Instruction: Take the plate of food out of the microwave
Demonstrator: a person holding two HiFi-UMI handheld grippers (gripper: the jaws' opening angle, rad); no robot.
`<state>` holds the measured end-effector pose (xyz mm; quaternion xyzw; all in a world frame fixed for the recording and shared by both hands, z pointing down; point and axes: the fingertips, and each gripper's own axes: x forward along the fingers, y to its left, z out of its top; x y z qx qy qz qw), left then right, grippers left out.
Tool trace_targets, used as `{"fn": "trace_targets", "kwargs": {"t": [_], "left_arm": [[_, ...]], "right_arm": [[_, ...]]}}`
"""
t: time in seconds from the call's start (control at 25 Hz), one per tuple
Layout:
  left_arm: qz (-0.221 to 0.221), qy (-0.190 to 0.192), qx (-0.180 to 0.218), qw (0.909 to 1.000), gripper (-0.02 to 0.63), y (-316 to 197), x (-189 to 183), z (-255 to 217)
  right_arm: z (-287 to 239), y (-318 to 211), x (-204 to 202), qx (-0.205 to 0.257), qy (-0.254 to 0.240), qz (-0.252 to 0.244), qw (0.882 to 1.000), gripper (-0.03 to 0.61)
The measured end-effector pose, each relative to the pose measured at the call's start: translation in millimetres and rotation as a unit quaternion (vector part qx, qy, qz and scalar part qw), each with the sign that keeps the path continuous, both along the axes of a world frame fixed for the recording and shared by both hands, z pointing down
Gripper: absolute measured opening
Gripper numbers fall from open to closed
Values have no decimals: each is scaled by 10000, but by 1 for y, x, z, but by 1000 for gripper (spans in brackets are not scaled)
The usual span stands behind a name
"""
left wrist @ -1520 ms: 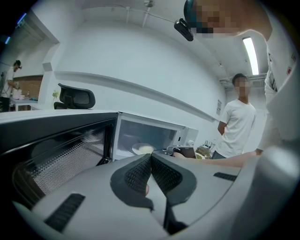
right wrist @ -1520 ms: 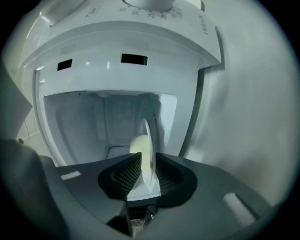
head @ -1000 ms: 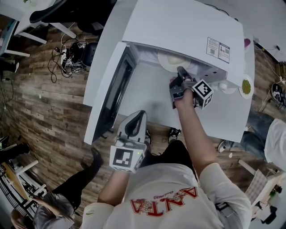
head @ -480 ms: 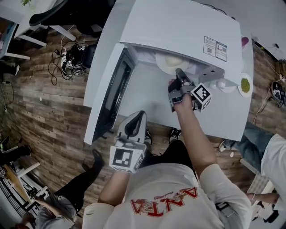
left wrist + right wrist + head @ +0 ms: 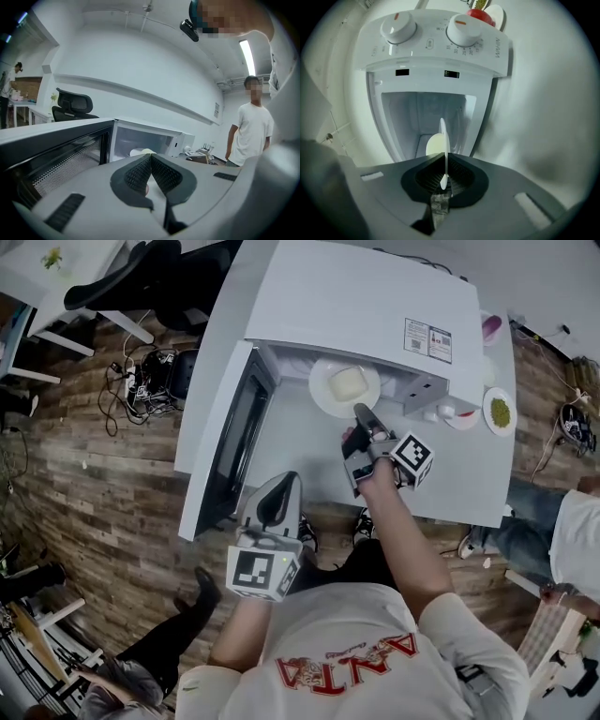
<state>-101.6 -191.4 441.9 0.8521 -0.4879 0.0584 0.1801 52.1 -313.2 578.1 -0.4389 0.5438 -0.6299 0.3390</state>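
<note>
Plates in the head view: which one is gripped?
The plate with pale food at the microwave's mouth: the right gripper pinches its rim. The plate of green food lies untouched on the table.

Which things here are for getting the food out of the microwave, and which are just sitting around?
For the job:
plate with pale food
right gripper, shut on the plate's rim
microwave, its door swung open

Just lying about:
small dish of green bits on the table
office chair
cables on the floor
left gripper, shut and empty
</note>
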Motion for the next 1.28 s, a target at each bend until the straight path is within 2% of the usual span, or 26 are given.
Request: {"fn": "trace_targets", "kwargs": {"t": [0.36, 0.56, 0.76, 1.0, 1.28], "left_arm": [[204, 133, 243, 9994, 9, 4, 9, -21], [320, 142, 331, 9988, 9, 3, 15, -29], [476, 168, 300, 9983, 9, 4, 29, -30], [843, 139, 287, 9959, 9, 4, 67, -30], [1297, 97, 261, 9912, 9, 6, 118, -30]], "right_arm": [[-23, 63, 1, 21, -140, -131, 9998, 14], [-30, 103, 12, 22, 19, -290, 9996, 15], [-29, 141, 32, -8, -24, -225, 9997, 15], [-24, 177, 77, -46, -20, 73, 10000, 14], [-10, 210, 156, -29, 73, 761, 9971, 14]]}}
